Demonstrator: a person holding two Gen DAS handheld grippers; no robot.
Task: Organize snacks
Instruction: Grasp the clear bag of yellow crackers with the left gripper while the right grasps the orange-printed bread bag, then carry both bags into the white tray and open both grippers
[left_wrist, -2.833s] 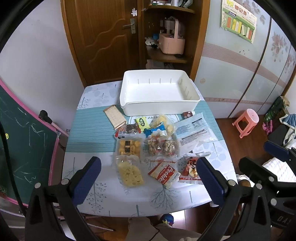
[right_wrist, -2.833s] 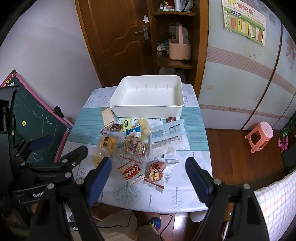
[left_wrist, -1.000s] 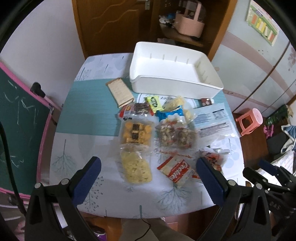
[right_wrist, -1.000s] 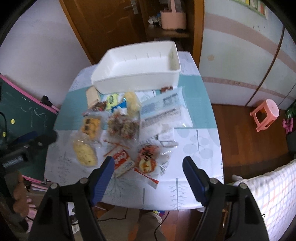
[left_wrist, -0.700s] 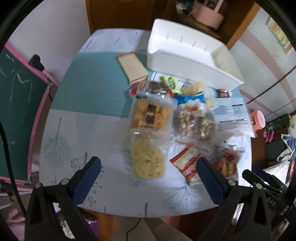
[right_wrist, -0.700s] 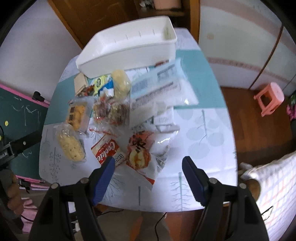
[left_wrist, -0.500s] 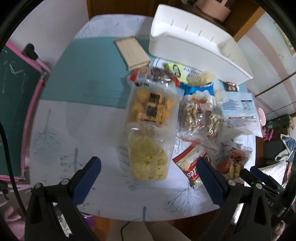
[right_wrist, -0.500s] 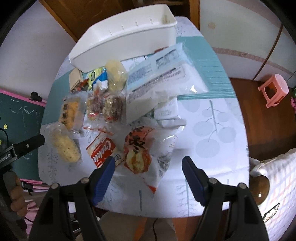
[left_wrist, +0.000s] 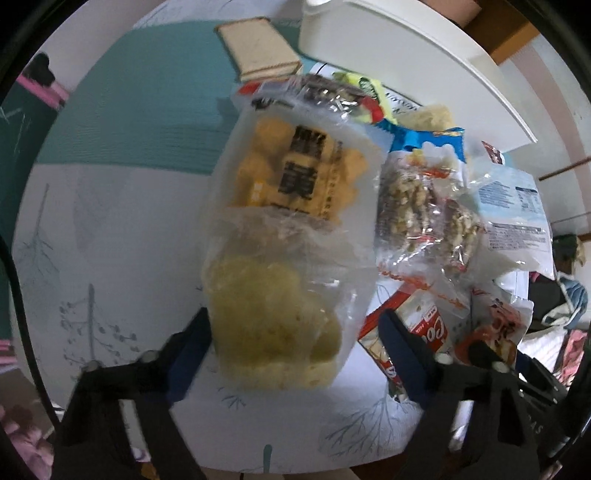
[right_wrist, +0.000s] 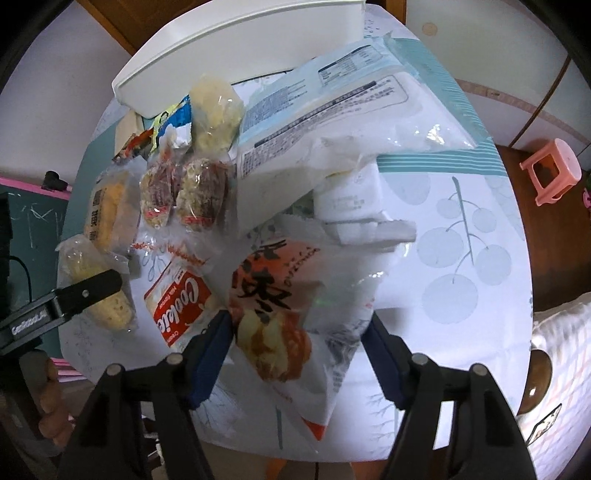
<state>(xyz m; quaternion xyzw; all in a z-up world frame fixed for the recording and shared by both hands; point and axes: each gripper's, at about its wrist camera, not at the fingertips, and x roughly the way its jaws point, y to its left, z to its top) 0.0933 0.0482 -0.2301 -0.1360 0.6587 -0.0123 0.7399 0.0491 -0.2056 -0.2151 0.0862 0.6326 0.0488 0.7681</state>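
Clear chip bag (left_wrist: 273, 325) between left hand-held gripper (left_wrist: 291, 350) jaws, closing

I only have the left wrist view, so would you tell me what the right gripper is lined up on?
Observer: The right gripper straddles the orange-printed bun bag; its jaws have just been closing but are not yet pinching it.
Operator: Thank you. What lies just beyond that bag?
Observer: A small white packet, partly under the large white bag.
Operator: And to the right of it?
Observer: Only cherry-printed tablecloth shows there.
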